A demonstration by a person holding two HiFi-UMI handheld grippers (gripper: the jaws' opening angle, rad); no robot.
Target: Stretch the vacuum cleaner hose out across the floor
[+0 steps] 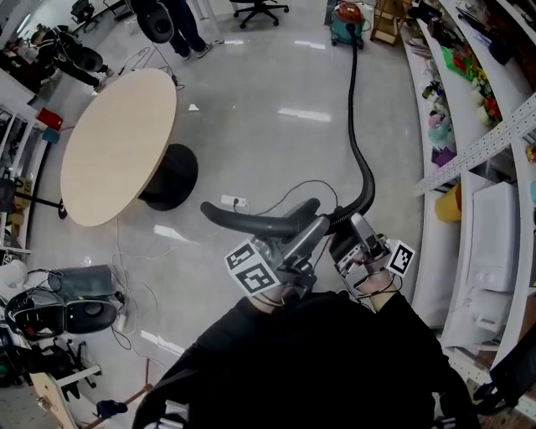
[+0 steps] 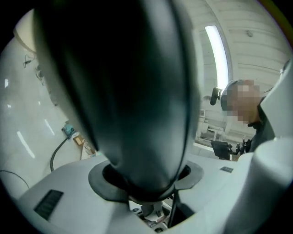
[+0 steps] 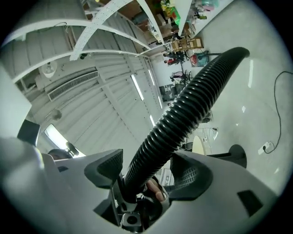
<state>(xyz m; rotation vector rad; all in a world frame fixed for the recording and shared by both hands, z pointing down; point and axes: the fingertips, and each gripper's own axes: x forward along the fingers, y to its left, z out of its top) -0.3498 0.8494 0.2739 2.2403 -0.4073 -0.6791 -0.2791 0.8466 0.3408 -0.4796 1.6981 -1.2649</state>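
Black ribbed hose: runs from the near grippers across the pale floor to the far vacuum cleaner (red top, teal body). It has one bend on the way and is otherwise nearly straight.
Right gripper: jaws spread wide and closed on the hose. The textured pads sit against its ribs on both sides, and the hose climbs away up and to the right in the right gripper view.
Left gripper: jaws partly apart and clamped round the smooth dark-grey wand, which fills the gap between them and blocks most of the left gripper view.
Wand: curved, held in front of the person's black top with its free end pointing left. It meets the hose just beside the right gripper.
Left edge: round wooden table on a black pedestal, well apart from the hose.
Right edge: white shelves curving along the wall, near the far half of the hose.
Open room: a broad strip of floor between table and shelves. A white power strip with thin cables lies just beyond the wand.
Far end: a standing person and an office chair, left of the vacuum cleaner.
Writing: black-and-white square markers on each gripper's cube; print on the shelf goods is too small to read.
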